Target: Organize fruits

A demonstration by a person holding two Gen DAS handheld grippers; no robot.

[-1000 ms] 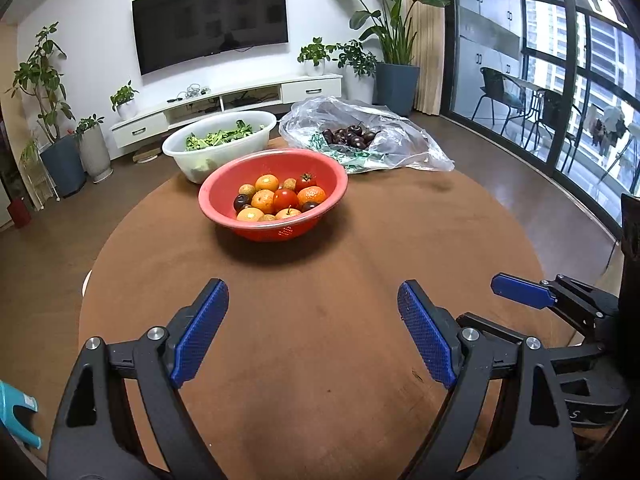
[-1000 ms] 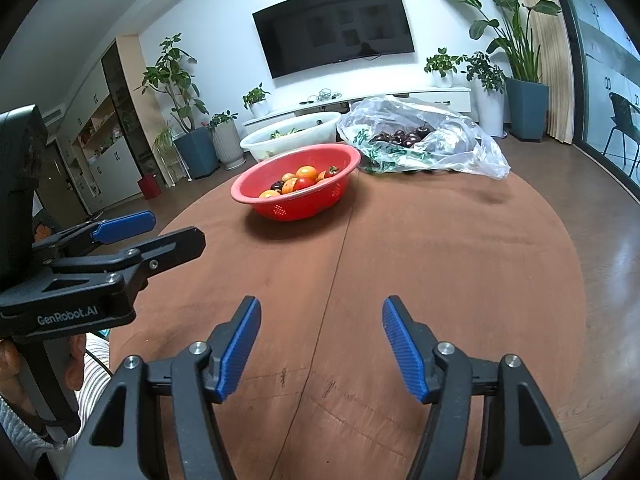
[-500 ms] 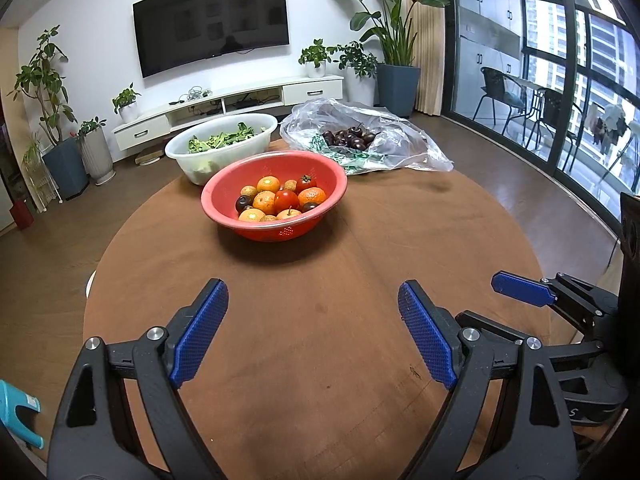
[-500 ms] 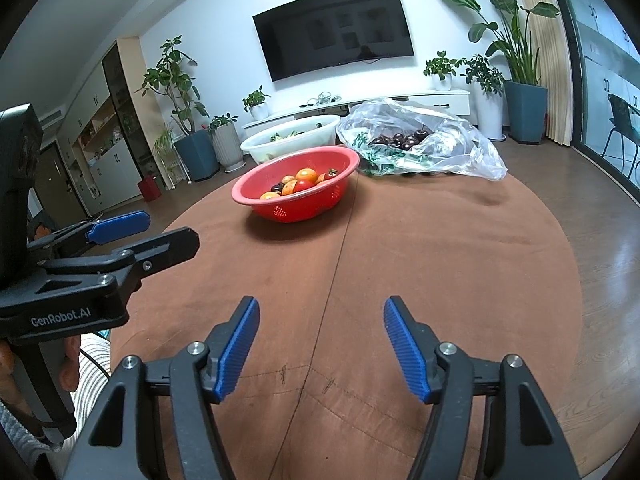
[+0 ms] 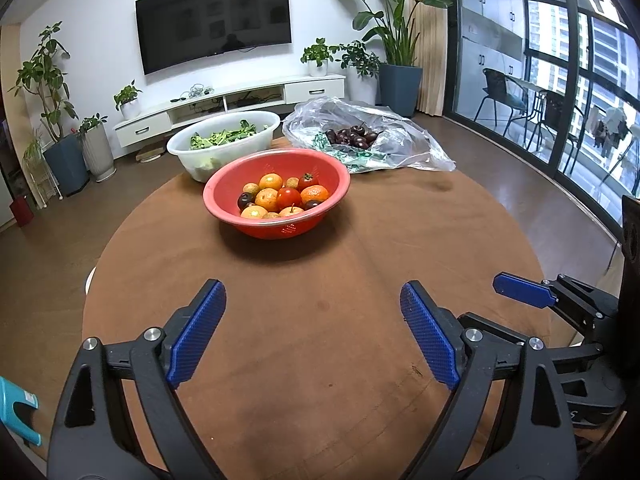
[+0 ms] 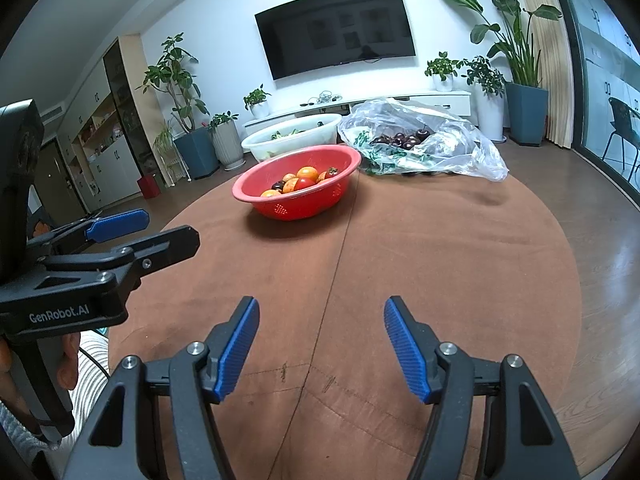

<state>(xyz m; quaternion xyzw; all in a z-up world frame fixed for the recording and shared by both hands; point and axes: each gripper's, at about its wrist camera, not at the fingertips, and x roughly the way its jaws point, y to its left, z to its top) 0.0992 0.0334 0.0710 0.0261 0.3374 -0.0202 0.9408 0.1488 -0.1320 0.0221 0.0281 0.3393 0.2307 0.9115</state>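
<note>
A red colander bowl point(image 5: 224, 204) point(image 6: 256, 196) stands past the middle of the round brown table point(image 5: 320, 360) point(image 6: 440, 264). It holds several mixed fruits point(image 5: 280, 198) point(image 6: 302, 180): oranges, red tomatoes, dark plums and a pale apple. Behind it to the right lies a clear plastic bag point(image 5: 400, 140) point(image 6: 460, 148) with dark cherries point(image 5: 354, 136) point(image 6: 404, 140). My left gripper point(image 5: 314, 308) hovers open over the near table, with nothing between its blue pads. My right gripper point(image 6: 322, 320) is open and empty too, well short of the bowl. Each gripper shows at the edge of the other's view.
A white basin of leafy greens point(image 5: 224, 138) point(image 6: 292, 134) sits behind the red bowl. Beyond the table are a TV stand, potted plants and a glass wall on the right. A person's hand and striped sleeve point(image 6: 80, 364) hold the left tool.
</note>
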